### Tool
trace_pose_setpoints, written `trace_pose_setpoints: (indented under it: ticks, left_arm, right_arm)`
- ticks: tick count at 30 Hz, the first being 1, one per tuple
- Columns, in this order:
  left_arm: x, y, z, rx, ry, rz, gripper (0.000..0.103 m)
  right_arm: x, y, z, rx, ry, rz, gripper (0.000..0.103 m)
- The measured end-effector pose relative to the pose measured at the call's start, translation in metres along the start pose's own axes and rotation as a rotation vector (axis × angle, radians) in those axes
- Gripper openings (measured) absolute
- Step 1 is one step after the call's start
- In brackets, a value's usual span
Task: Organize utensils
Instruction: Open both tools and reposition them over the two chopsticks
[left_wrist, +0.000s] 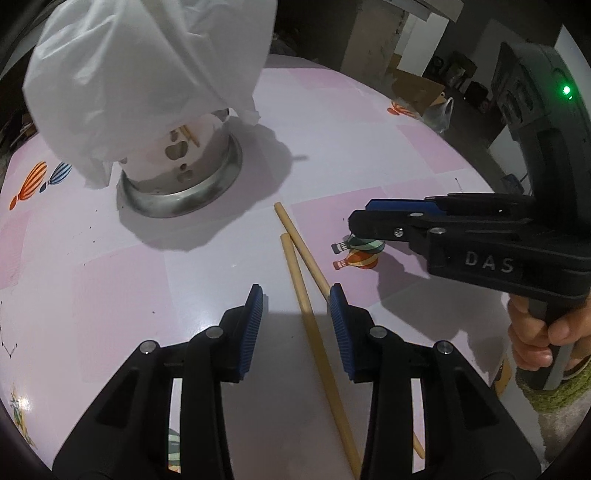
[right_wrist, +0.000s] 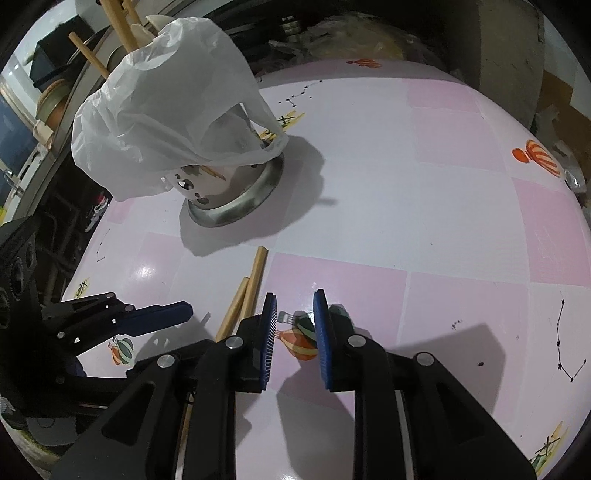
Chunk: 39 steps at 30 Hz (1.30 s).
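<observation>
Wooden chopsticks (left_wrist: 306, 291), two, lie crossed on the pink checked table (left_wrist: 110, 280). Left wrist view: left gripper (left_wrist: 296, 325) jaws apart, one stick between them, pads not touching it; steel holder (left_wrist: 184, 173) under a white bag (left_wrist: 140, 74) beyond. Right wrist view: right gripper (right_wrist: 294, 339) jaws narrowly apart, empty, just right of the sticks (right_wrist: 245, 291)

Both tools are black plastic with angular, hollowed arms joined by round silver pins. The left gripper (left_wrist: 296, 308) carries ribbed blue pads on its fingers (left_wrist: 255, 325); the right gripper (right_wrist: 294, 325) has the same blue ribbed pads. Seen from the left wrist camera, the right gripper's body bears white letters "DAS", a silver screw, and a grey housing with a green light. A hand (left_wrist: 543, 332) wraps its grey-black handle.
</observation>
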<state>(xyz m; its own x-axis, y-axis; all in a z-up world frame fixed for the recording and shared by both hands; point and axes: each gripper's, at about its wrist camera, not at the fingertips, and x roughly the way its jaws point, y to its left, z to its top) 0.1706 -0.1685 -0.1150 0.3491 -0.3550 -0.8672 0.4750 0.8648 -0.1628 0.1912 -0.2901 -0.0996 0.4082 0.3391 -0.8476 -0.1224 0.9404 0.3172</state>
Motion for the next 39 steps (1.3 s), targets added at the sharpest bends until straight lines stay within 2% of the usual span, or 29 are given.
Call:
trace_pose_setpoints:
  ticks: [4,10,19,28,39]
  left_arm:
    - [0.007,-0.003,0.003,0.016,0.002,0.036,0.036]
    - [0.011,0.003,0.008,-0.011,-0.006,0.038,0.036]
    - [0.015,0.011,0.007,-0.007,0.000,0.085,0.036]
    - [0.012,0.016,0.002,0.024,-0.009,0.167,0.036]
    - [-0.002,0.032,-0.010,-0.030,0.001,0.149,0.035]
  right_arm:
    - [-0.003,-0.003,-0.001,0.009,-0.005,0.003,0.021]
    - [-0.006,-0.005,-0.002,0.013,-0.008,0.002,0.021]
    - [-0.007,-0.004,-0.001,0.011,-0.013,0.005,0.021]
    - [-0.006,-0.001,-0.001,-0.004,-0.010,0.008,0.021]
    - [0.011,0.030,0.001,-0.084,0.016,0.018,0.021]
